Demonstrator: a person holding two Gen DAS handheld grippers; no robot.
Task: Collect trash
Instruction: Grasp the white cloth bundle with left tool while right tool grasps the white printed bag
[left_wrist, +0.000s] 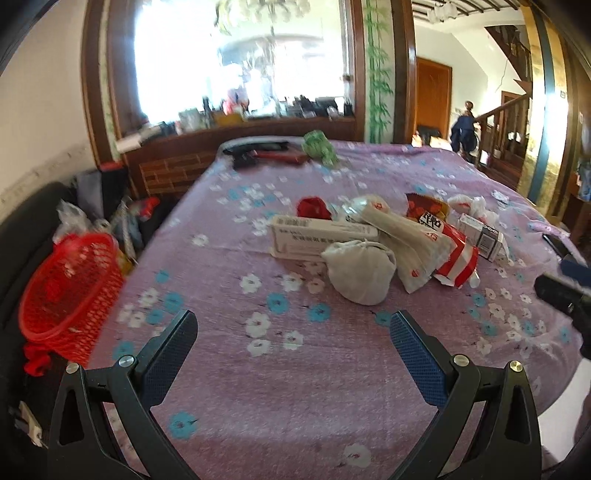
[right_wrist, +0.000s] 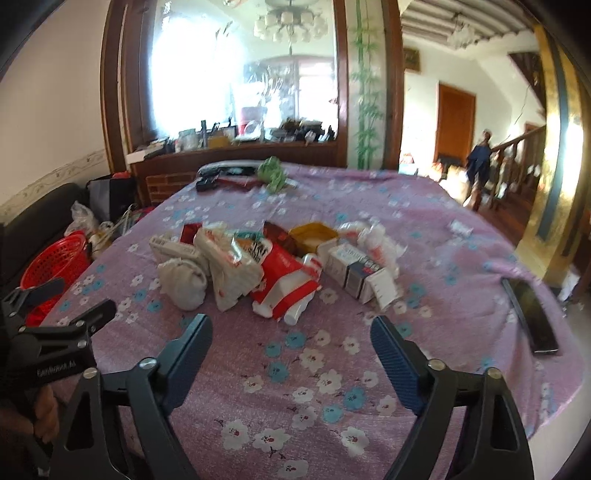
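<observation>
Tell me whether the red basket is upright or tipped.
Tipped: the red basket leans beside the table, its mouth facing sideways, not up.

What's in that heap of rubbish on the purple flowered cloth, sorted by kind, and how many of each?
Cardboard boxes: 2, a long white box and a small box
White bundles or bags: 3, a knotted bundle, a paper bag, a crumpled plastic bag
Red-and-white wrapper: 1
Yellow tub: 1
Red scrap: 1
Total: 8, though overlaps may hide more.
</observation>
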